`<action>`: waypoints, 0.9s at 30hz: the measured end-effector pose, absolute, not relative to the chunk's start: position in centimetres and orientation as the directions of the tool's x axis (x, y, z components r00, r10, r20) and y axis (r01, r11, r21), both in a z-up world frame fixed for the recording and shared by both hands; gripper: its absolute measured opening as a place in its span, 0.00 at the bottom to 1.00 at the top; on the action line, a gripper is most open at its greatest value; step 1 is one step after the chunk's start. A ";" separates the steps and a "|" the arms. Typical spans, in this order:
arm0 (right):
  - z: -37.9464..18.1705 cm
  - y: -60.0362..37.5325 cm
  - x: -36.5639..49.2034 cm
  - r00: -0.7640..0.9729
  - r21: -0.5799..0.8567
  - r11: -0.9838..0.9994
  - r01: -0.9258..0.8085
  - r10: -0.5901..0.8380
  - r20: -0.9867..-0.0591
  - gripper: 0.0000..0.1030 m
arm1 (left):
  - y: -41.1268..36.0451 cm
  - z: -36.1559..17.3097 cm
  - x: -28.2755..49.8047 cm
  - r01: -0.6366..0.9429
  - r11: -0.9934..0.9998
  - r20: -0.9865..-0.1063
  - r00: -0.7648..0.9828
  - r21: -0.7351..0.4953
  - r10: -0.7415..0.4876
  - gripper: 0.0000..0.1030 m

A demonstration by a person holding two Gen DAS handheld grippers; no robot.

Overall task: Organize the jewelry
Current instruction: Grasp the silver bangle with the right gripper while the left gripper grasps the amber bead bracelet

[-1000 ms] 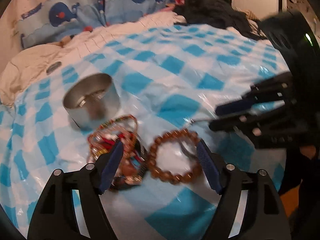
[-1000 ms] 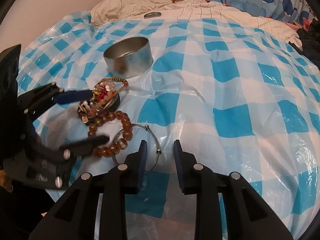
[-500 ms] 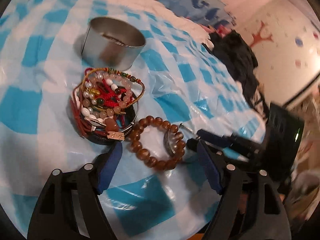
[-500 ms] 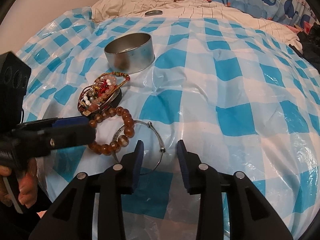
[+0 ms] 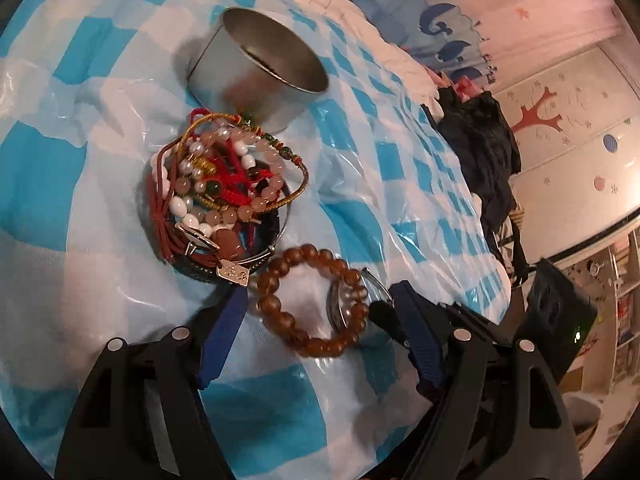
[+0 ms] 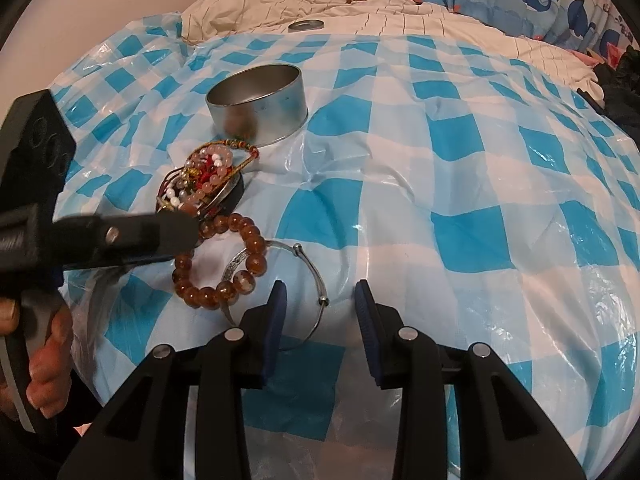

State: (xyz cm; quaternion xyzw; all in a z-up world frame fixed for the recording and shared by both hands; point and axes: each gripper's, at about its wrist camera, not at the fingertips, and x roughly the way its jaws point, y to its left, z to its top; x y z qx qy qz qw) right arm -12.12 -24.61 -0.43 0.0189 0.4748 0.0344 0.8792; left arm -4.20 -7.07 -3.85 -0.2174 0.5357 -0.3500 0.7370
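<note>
Since a second ago the left gripper (image 5: 316, 332) has rolled hard about its own line and dropped closer to the jewelry, so the bed now runs aslant through its view. Its fingers (image 5: 224, 332) stand wide apart around the brown bead bracelet (image 5: 312, 312), one at 9 o'clock of it and one at 3 o'clock, neither pressing on the beads. From the right wrist view this gripper (image 6: 120, 240) reaches in from 9 o'clock, pointing level across the picture, and a hand (image 6: 44, 364) is curled round its handle at the lower left.

The right gripper (image 6: 320, 320) has stayed put, pitched down at the bed, and its fingers have spread wider than before; they are parted, with the edge of the silver bangle (image 6: 308, 280) lying between them, untouched. The bangle lies under the far side of the bead bracelet (image 6: 220, 264).

At 11 o'clock of the bracelet a dark dish (image 5: 276, 228) is heaped with mixed bracelets (image 5: 224, 184) of pink, white, red and gold. A small metal tag (image 5: 232, 272) hangs off that heap with marks on it too small to read. Beyond the dish, at 12 o'clock, stands an open round tin (image 5: 260, 68), just beside the heap. All of it rests on a blue and white checked plastic sheet (image 6: 460, 160) spread over the bed. A whale-print cloth (image 6: 552, 0) lies at the far edge.
</note>
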 end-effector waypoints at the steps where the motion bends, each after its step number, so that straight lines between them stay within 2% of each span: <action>1: -0.4 -24.5 -12.1 0.546 0.068 0.997 -0.042 0.079 -0.834 0.35 | -7.4 -3.8 -4.3 0.292 0.670 -0.648 0.182 -0.683 -0.740 0.68; 2: -0.4 -24.5 -12.1 0.547 0.066 0.997 -0.041 0.078 -0.833 0.35 | -7.8 -3.7 -4.5 0.311 0.689 -0.668 0.189 -0.655 -0.720 0.67; 3: -0.4 -24.5 -12.1 0.547 0.067 0.997 -0.040 0.078 -0.833 0.35 | -8.0 -3.6 -4.7 0.323 0.701 -0.681 0.194 -0.636 -0.706 0.61; 5: -0.4 -24.5 -12.1 0.548 0.066 0.997 -0.037 0.075 -0.833 0.35 | -8.2 -3.6 -4.8 0.340 0.735 -0.716 0.205 -0.587 -0.667 0.33; 7: -0.2 -24.6 -12.2 0.557 0.066 0.997 -0.027 0.070 -0.828 0.35 | -7.8 -3.9 -4.7 0.332 0.761 -0.741 0.215 -0.558 -0.637 0.19; 8: -0.1 -24.7 -12.2 0.562 0.069 0.997 -0.021 0.069 -0.824 0.35 | -7.5 -4.0 -4.5 0.328 0.765 -0.745 0.213 -0.554 -0.632 0.17; 13: -0.3 -24.9 -12.1 0.559 0.062 0.998 -0.011 0.058 -0.827 0.35 | -7.6 -3.6 -5.1 0.367 0.783 -0.769 0.226 -0.502 -0.598 0.17; 15: -0.3 -24.7 -12.1 0.559 0.050 0.999 -0.015 0.050 -0.828 0.35 | -7.7 -3.4 -5.5 0.375 0.790 -0.771 0.245 -0.484 -0.588 0.22; 17: -0.4 -24.6 -12.1 0.557 0.045 0.999 -0.017 0.047 -0.829 0.35 | -7.8 -3.3 -5.9 0.392 0.780 -0.761 0.249 -0.487 -0.600 0.32; 19: -0.5 -24.4 -12.1 0.556 0.040 0.999 -0.020 0.045 -0.830 0.35 | -8.0 -3.2 -6.1 0.400 0.780 -0.760 0.254 -0.481 -0.599 0.34; 27: -0.5 -24.3 -12.1 0.556 0.040 0.999 -0.024 0.047 -0.830 0.35 | -6.8 -3.2 -6.5 0.370 0.779 -0.747 0.265 -0.505 -0.610 0.38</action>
